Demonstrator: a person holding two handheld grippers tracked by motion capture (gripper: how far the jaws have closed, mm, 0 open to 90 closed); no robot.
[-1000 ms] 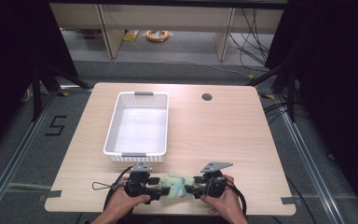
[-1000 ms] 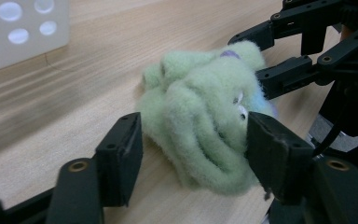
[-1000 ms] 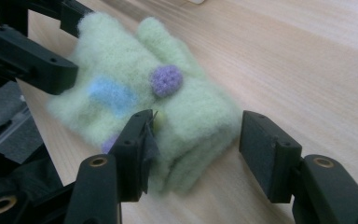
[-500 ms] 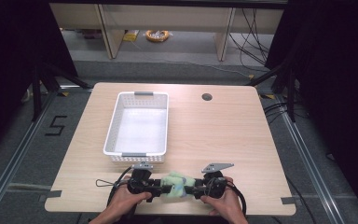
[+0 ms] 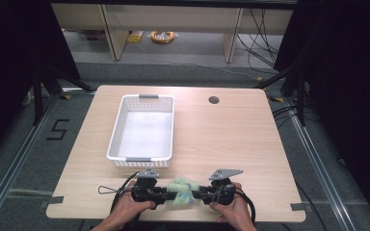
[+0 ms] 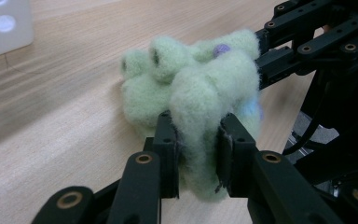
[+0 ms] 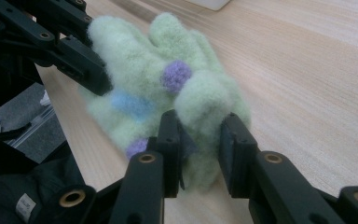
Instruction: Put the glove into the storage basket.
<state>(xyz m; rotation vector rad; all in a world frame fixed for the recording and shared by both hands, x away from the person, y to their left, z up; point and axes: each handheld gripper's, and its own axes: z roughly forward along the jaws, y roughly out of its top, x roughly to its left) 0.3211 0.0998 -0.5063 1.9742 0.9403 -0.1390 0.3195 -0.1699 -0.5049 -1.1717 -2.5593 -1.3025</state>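
We found the fuzzy green glove [image 5: 181, 191] lying near the front edge of the tabletop [image 5: 231, 139], roughly midway between its two front corners, with the left gripper [image 5: 166, 196] at its left end and the right gripper [image 5: 197, 195] at its right end. Both sets of fingers had just been closing, and the fabric sat between them: in the left gripper view the fingers [image 6: 168, 154] were pinching a thick fold of the glove [image 6: 191, 93], and in the right gripper view the fingers [image 7: 235, 149] squeezed another fold of it [image 7: 168, 88], the pile bulging out around the pads. The relation we judged the coming move to turn on was this: the glove lay directly between the two grippers, its long axis running along the front edge from one to the other, so neither hand was nearer than the other and each held its own end. Which end was the cuff we could not tell, since the glove was bunched up; small purple and blue tufts dotted its surface. The white basket [image 5: 142, 129] stood farther back on the left half of the tabletop, its long side running front to back, well apart from the glove and closer to the left gripper. We judged that any lift would need both hands rising together, or the bunched fabric would stretch or slip from one grip.
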